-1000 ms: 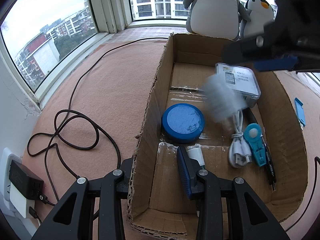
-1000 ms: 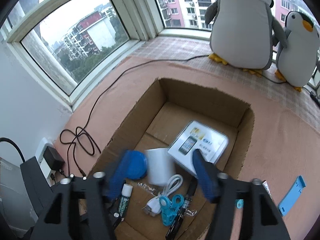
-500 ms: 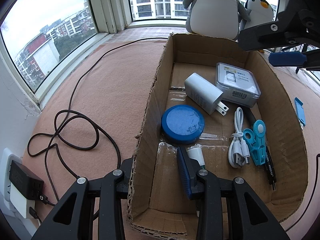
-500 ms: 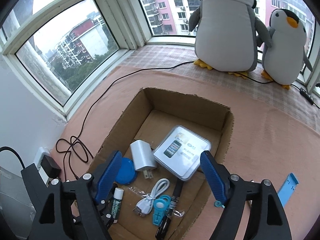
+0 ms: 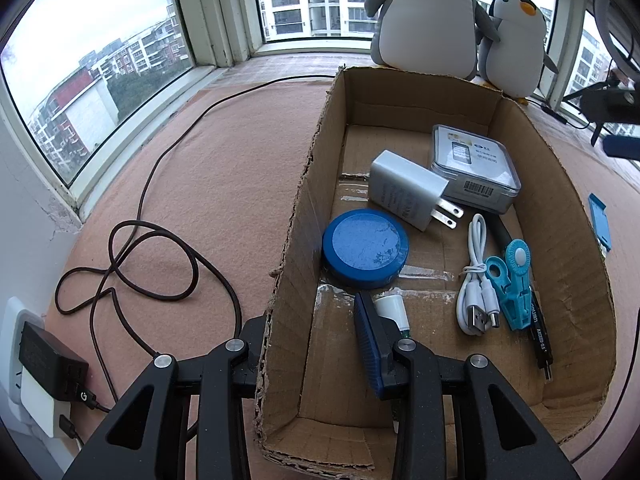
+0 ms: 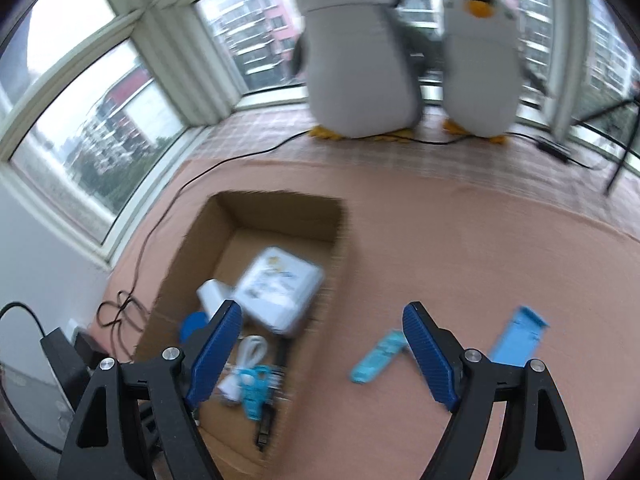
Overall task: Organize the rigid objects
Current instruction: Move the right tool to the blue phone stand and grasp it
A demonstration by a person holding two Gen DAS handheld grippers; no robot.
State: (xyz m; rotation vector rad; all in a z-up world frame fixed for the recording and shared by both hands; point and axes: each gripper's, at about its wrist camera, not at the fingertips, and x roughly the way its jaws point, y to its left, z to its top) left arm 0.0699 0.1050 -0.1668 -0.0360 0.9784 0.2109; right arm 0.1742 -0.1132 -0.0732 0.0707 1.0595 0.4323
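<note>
A cardboard box [image 5: 300,216] sits on the pink mat. Inside lie a white charger [image 5: 404,190], a clear phone case box [image 5: 474,168], a blue round tin [image 5: 365,247], a white cable [image 5: 476,284], a blue clip [image 5: 512,280], a black pen [image 5: 538,332] and a small white tube [image 5: 394,310]. My left gripper [image 5: 312,340] straddles the box's left wall; one finger is inside, one outside. My right gripper [image 6: 324,356] is open and empty, above the mat right of the box [image 6: 184,264]. A light blue stick [image 6: 376,358] and a blue flat piece [image 6: 518,338] lie on the mat.
Two plush penguins [image 5: 424,16] stand by the window behind the box. A dark cable [image 5: 132,264] loops on the mat at left, running to a wall plug [image 5: 48,364]. The blue flat piece also shows right of the box [image 5: 599,216].
The white charger dropped from my right gripper into the box and came to rest by the phone case. My right gripper then rose and swung right, away from the box.
</note>
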